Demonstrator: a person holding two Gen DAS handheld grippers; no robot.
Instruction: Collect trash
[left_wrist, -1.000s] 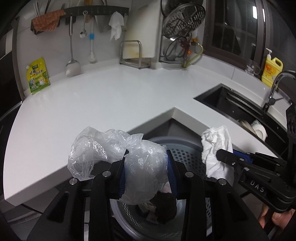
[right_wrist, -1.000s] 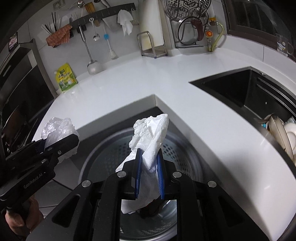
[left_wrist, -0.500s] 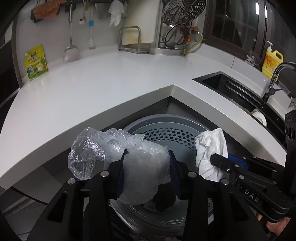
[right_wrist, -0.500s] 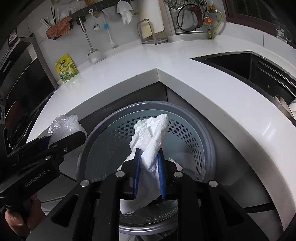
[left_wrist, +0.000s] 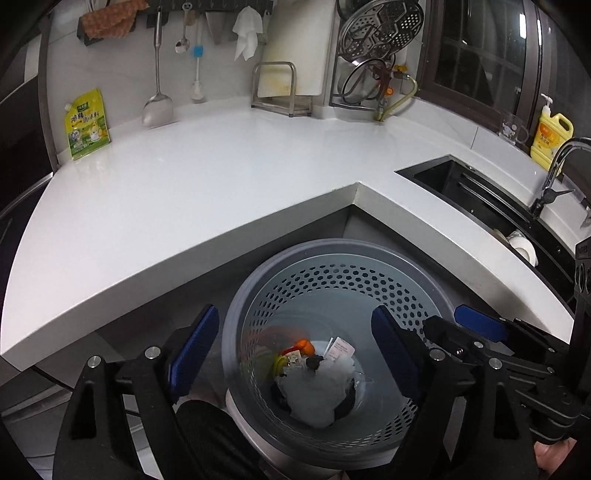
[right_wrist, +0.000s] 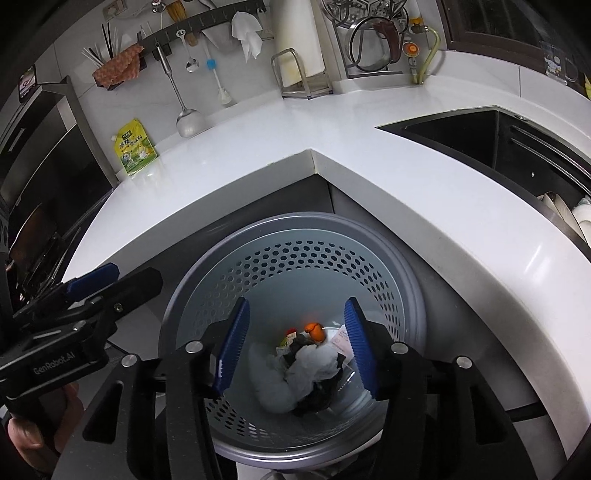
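Note:
A grey perforated trash bin (left_wrist: 332, 254) stands on the floor in the counter's inner corner; it also shows in the right wrist view (right_wrist: 295, 225). At its bottom lie the clear plastic bag (left_wrist: 314, 395), the white crumpled tissue (right_wrist: 314, 369) and other scraps. My left gripper (left_wrist: 291, 350) is open and empty above the bin. My right gripper (right_wrist: 295, 347) is open and empty above the bin too. Each gripper shows in the other's view, the right one (left_wrist: 461, 328) at the right and the left one (right_wrist: 110, 280) at the left.
The white L-shaped counter (left_wrist: 184, 177) wraps around the bin. A yellow-green pouch (left_wrist: 86, 125) leans on the back wall. A black sink (left_wrist: 480, 199) with dishes lies at the right, with a yellow soap bottle (left_wrist: 550, 136) behind it. Utensils hang on a wall rail (left_wrist: 207, 11).
Both grippers have opened over the bin. The plastic bag has dropped from the left one and the tissue from the right one into the bin.

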